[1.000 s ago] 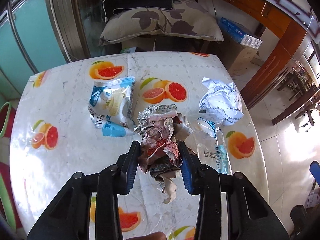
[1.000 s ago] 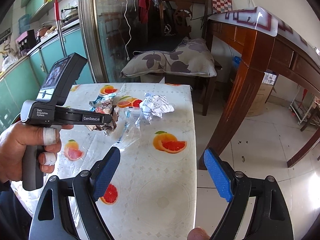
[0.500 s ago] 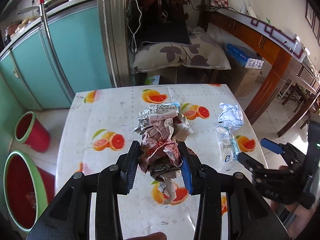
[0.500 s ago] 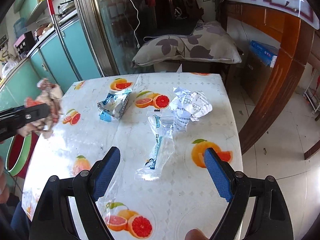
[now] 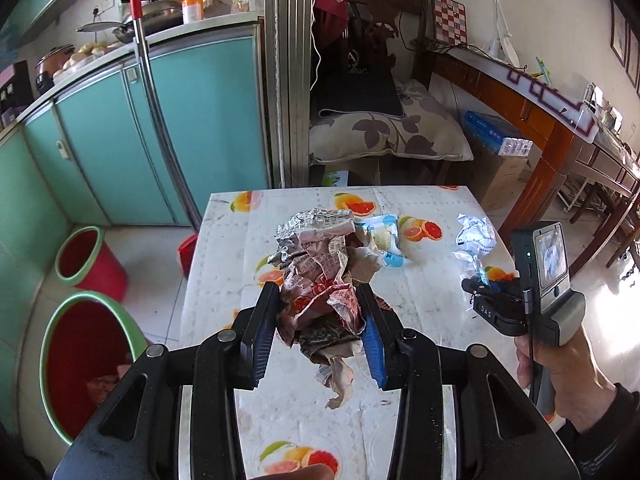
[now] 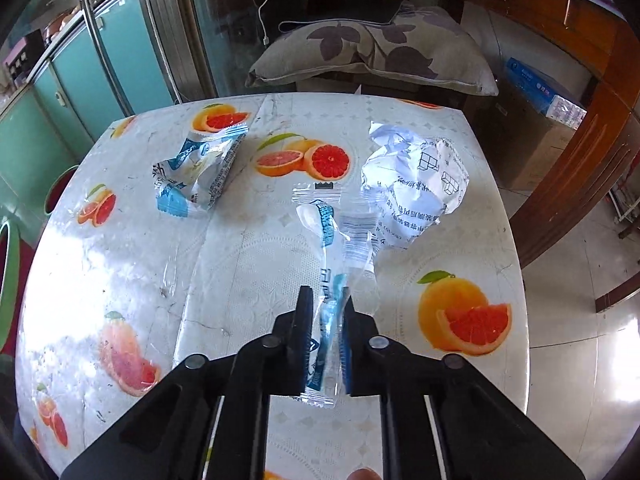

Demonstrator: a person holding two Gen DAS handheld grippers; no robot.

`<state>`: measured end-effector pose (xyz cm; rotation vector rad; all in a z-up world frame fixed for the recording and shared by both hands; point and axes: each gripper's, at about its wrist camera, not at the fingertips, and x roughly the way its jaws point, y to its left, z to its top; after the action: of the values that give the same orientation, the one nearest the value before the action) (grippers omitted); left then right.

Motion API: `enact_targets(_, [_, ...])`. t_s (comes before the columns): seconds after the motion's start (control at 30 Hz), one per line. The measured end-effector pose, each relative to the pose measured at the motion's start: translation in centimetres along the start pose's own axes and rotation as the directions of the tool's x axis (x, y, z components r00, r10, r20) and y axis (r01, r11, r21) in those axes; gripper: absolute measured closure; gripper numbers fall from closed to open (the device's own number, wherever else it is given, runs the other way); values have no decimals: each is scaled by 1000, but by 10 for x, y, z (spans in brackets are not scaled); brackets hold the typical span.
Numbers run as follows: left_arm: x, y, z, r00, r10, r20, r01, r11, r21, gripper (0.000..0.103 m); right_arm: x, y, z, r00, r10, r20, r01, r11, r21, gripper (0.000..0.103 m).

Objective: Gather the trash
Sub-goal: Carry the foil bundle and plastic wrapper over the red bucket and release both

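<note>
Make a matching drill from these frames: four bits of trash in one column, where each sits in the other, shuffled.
Things:
1. crumpled foil wrapper
2. clear plastic sleeve
3. crumpled white paper
4. blue-and-white snack bag

Places:
A. lying on the table, left of the grapefruit print
B. clamped in the left claw, lifted off the table
C. pinched at its near end by the right claw
D. lying on the table, touching the sleeve's far end

Pairs: 1-B, 2-C, 3-D, 4-A
</note>
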<state>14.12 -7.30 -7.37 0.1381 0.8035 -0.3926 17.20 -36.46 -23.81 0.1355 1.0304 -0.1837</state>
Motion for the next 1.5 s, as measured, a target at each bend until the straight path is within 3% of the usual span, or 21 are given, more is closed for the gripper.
enact_targets(0.3, [-28, 9, -5, 998, 17, 58, -15, 999, -31, 65, -64, 20, -4, 996, 38, 86, -33, 998, -60, 101])
enact_targets(0.63, [-55, 54, -14, 994, 64, 89, -56, 995, -85, 65, -144, 81, -4, 976, 113, 186, -83, 984, -160, 101])
enact_targets(1.0, [-54, 180, -34, 972, 234, 23, -226, 956, -189, 64, -173, 194, 1, 952, 232, 202, -169, 943, -285, 101])
enact_targets(1.17, [-46, 234, -55, 970, 240, -37, -241, 934, -264, 64, -169, 262, 5, 938, 299, 176, -223, 908, -354, 101])
enact_targets(1.27, [-40, 261, -67, 974, 213, -71, -225, 926, -302, 54, -165, 306, 5, 927, 341, 155, -257, 880, -400, 101])
enact_targets(1.33, [-41, 275, -74, 978, 197, -70, -209, 920, -331, 37, -161, 334, 4, 920, 366, 137, -279, 861, -426, 101])
enact_targets(1.37, [-42, 283, -77, 980, 188, -66, -199, 916, -349, 19, -159, 347, 4, 917, 378, 128, -290, 851, -438, 101])
enact_targets(1.4, [-45, 288, -80, 981, 184, -54, -191, 912, -362, 14, -157, 361, 3, 914, 387, 118, -298, 841, -451, 101])
enact_targets(1.5, [-54, 301, -84, 981, 193, -29, -189, 903, -385, 14, -149, 397, 2, 904, 417, 91, -326, 813, -482, 101])
